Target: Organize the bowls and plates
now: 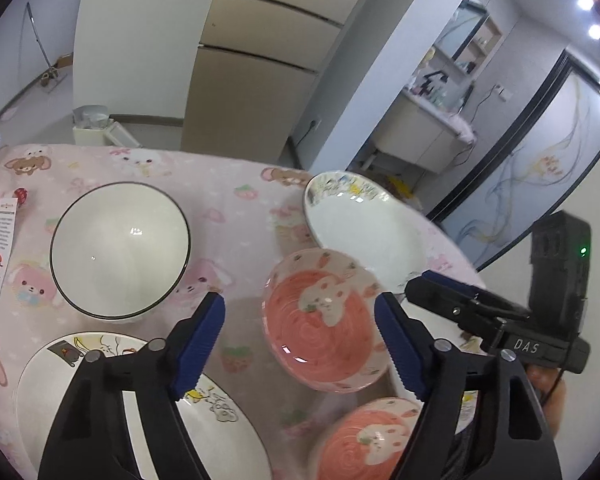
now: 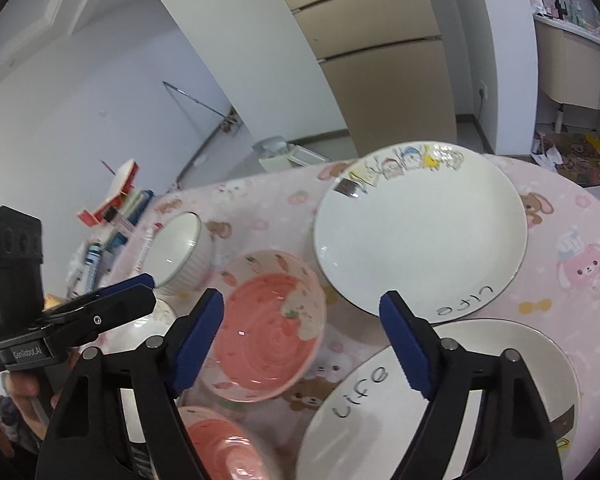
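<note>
Your left claw (image 1: 300,336) hangs over the bench (image 1: 228,200) with its blue pads apart and nothing pinched; the pink bowl (image 1: 320,324) sits below the gap, nearer the right pad. Your right claw (image 2: 302,336) is likewise parted and empty, above the same pink bowl (image 2: 268,320) and the near plate lettered "life" (image 2: 380,420). A second pink bowl (image 1: 372,440) lies at the bench's near edge. Beyond, the far cartoon plate (image 2: 420,236) rests toward the far right edge, just beside the near one. The white black-rimmed bowl (image 1: 120,248) stands toward the left side, with another cartoon plate (image 1: 60,392) in front of it at the near left.
</note>
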Demonstrator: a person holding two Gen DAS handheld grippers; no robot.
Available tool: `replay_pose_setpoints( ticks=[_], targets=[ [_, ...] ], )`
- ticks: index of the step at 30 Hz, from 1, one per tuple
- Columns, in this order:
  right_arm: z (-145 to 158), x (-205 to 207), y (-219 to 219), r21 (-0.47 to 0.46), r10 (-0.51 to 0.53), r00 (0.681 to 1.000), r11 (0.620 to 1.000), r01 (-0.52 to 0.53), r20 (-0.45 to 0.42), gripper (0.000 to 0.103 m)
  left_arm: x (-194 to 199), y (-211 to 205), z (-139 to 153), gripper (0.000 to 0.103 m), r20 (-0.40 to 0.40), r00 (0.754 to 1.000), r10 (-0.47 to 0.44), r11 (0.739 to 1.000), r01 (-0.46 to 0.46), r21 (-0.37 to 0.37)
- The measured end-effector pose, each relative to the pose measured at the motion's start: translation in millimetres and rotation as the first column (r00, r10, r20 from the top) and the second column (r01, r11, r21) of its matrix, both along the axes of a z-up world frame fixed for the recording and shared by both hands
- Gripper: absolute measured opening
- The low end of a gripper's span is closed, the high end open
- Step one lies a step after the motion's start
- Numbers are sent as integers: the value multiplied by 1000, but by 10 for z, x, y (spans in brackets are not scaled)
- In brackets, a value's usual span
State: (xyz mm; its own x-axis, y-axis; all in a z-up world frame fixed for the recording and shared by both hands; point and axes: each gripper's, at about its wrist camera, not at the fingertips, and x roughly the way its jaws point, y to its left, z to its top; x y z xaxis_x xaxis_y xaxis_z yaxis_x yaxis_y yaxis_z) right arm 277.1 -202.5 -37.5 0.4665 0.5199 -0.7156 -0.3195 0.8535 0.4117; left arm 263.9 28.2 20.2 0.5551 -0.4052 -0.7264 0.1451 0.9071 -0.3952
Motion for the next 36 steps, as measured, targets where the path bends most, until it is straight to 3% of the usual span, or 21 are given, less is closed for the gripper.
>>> replay_pose_setpoints(
  ticks=[1,3,10,12,15,18,25,27,30,36],
  targets=[
    [-21,6,5,-9,5,1000,1000,-5,-4,74,9,-5,-34,72,-8,1000,-4,1000,4,0],
    [-85,31,33,-27,27,999,999,-27,-19,69,40,-31,-98,57,-27,1000,-15,1000,15,1],
    [-236,74,41,-2,44,997,999,-44,-66,65,128,-25,-333,56,-77,997,-3,1000,3,4],
    [-273,80,59,1,58,996,998,-58,-73,51,148,-9,-385,49,-88,996,2,1000,-3,-5],
    [-308,102,81,-4,55,996,998,-55,-70,38,198,15,-482,46,-123,992,-2,999,-4,-53],
    [-363,113,115,7,73,994,997,-73,-86,32,248,-16,-602,37,-165,986,-19,996,4,-92],
    [-526,149,292,-24,91,989,995,-94,-115,30,316,-135,-792,32,-213,977,7,998,-21,-66],
    [-557,156,351,-46,89,990,994,-95,-113,30,325,-148,-812,21,-209,977,29,998,-40,-50],
    [-577,160,390,-74,61,994,995,-68,-92,18,323,-178,-832,21,-201,978,50,999,-53,-9],
    [-606,190,338,-45,53,994,997,-58,-91,17,319,-316,-854,21,-174,983,56,995,-41,88]
  ],
)
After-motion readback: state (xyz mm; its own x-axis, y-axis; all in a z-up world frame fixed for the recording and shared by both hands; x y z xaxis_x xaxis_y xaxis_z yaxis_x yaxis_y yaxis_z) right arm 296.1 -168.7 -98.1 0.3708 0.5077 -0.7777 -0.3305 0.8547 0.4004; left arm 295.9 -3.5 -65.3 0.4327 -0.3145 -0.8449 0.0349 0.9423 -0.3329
